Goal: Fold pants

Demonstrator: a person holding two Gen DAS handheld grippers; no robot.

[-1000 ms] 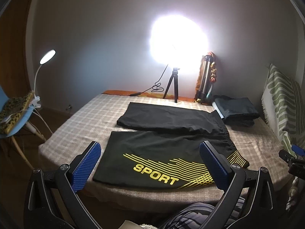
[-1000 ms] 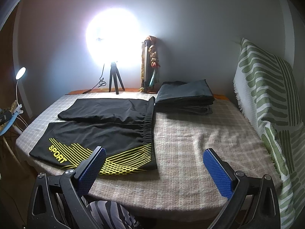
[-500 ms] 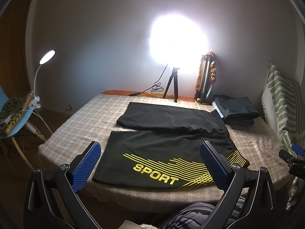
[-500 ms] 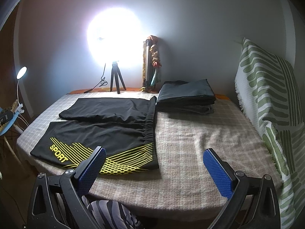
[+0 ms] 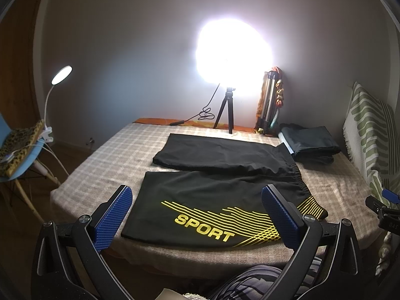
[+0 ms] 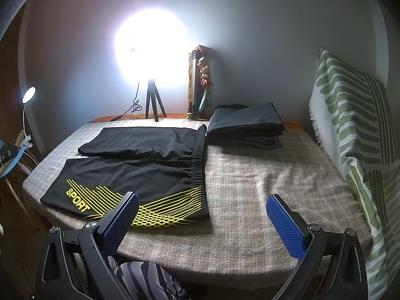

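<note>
Black sport shorts with yellow stripes and the word SPORT lie flat on the bed, both legs spread toward the left, waistband to the right. They also show in the right wrist view. My left gripper is open and empty, held above the near bed edge in front of the near leg. My right gripper is open and empty, held over the near bed edge beside the waistband's near corner. The right gripper's tip shows at the left view's right edge.
A checked blanket covers the bed. A folded dark garment pile sits at the back right. A bright lamp on a tripod stands by the far wall. A green striped cushion lines the right side. A chair stands to the left.
The right wrist view has shifted slightly, so the shorts sit a little further right in it. The left gripper has not moved. Both grippers stay open.
</note>
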